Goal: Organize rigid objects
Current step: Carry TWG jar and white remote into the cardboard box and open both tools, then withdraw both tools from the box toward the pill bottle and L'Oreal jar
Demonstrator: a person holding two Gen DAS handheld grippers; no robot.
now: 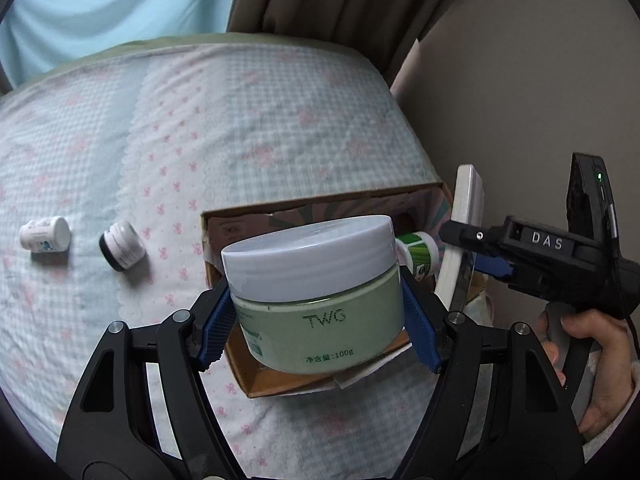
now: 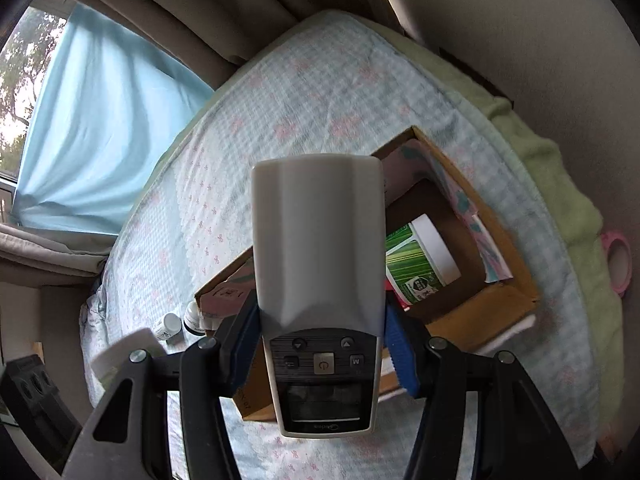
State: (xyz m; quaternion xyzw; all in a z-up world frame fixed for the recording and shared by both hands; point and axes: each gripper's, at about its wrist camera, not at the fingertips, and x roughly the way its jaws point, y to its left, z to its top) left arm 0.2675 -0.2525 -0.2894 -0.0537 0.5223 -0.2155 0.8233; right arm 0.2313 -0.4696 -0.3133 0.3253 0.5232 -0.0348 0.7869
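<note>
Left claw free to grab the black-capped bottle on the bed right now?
Probably not. The left claw is shut on the green jar above the cardboard box. The black-capped bottle lies unobstructed on the bedspread, so the jar must go down first.

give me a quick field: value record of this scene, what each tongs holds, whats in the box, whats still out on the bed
left tongs: shut on green jar, held over the box
right tongs: shut on remote control, above the box
cardboard box: open, on the bed, holds a green striped tub
still out: white bottle and black-capped bottle, lying on the bedsheet left of the box
</note>
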